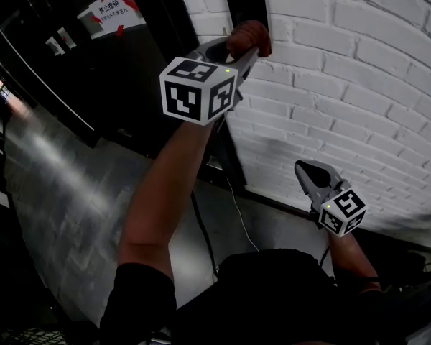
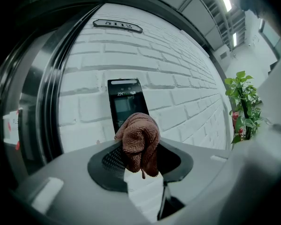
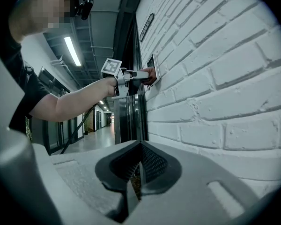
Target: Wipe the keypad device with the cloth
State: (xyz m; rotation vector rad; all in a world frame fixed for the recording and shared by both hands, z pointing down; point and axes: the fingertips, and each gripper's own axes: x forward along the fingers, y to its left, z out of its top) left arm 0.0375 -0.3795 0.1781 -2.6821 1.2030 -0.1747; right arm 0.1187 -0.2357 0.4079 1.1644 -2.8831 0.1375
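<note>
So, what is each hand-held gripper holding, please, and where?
Left hand-held gripper pinches the brown cloth by a bunched fold; right hand-held gripper holds nothing.

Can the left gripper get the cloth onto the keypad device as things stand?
Likely yes: the left gripper, shut on the cloth, is up at the keypad device on the brick wall, nothing between them.

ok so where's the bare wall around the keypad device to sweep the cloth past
Bare brick runs right of the keypad device toward the plant, and above it up to the number plate. Left is tighter: a narrower strip before the door frame. The cloth in the left gripper covers its lower part.
</note>
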